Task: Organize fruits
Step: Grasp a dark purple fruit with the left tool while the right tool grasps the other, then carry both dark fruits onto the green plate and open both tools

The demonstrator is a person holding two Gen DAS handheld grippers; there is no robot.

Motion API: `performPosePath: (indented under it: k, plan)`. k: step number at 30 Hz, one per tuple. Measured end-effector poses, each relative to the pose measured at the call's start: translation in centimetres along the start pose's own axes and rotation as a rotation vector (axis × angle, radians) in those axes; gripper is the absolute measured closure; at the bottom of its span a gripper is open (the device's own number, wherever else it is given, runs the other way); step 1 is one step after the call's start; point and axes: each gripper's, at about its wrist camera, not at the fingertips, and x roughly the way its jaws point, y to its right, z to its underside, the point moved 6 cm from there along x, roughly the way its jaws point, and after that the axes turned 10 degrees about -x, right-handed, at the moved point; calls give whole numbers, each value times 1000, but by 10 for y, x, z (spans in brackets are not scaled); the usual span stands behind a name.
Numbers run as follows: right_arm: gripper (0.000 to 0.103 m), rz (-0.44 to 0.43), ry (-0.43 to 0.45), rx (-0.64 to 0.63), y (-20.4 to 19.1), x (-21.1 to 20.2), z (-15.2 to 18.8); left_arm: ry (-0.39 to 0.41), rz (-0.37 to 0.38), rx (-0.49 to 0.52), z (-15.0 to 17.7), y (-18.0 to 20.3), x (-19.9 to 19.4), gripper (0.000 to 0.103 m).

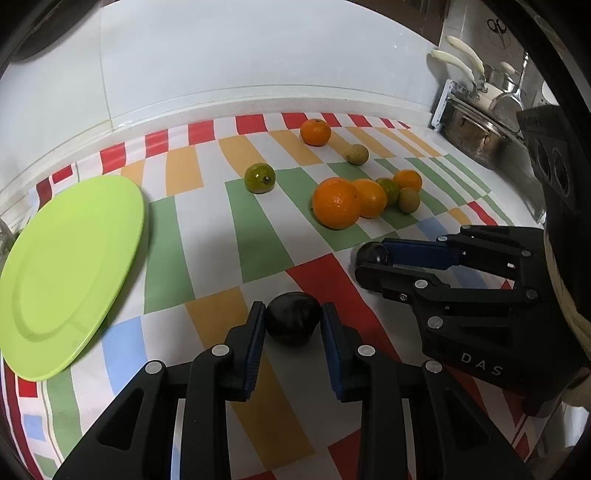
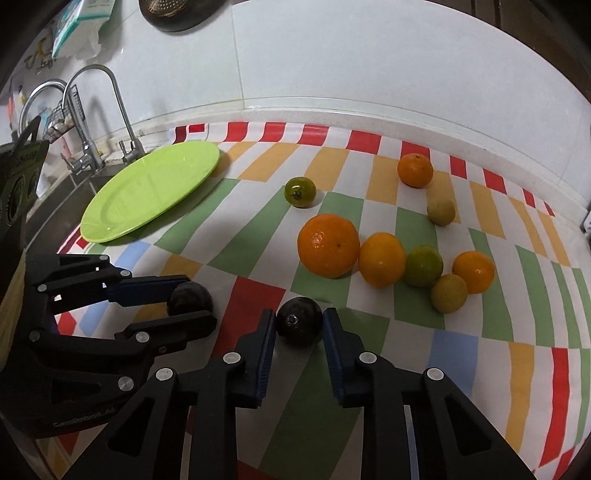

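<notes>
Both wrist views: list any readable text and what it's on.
"D A S": white letters on the black body of the right gripper, left wrist view.
Pale print on the black body of the left gripper, right wrist view: too blurred to read.
Pale packet on the wall: print too small to read.

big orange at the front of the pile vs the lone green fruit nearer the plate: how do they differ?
Colour: the big orange is bright orange; the green fruit is dark green with a yellowish tinge.
Size: the big orange looks clearly larger than the green fruit.
Place: the big orange touches another orange in the pile; the green fruit sits alone.
Shared: both are round and rest on the striped cloth, not on the plate.
</notes>
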Motion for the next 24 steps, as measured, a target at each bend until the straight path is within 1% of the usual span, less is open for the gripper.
performPosePath:
  k: [6, 10, 13, 19, 24]
  plan:
    - [76, -3, 22, 14, -5, -12, 0, 44, -37, -25, -1, -3, -21, 73]
    - [76, 1, 49, 8, -12, -25, -5, 86, -53, -43, -1, -7, -44, 73]
    - [76, -7, 84, 0, -22, -39, -12, 118, -64, -51, -1, -11, -62, 73]
    - [76, -18, 144, -47, -46, -59, -30, 192, -126, -77, -5, -27, -97, 73]
    - [76, -38, 182, -73, -65, -68, -47, 244, -177, -98, -9, -45, -118, 73]
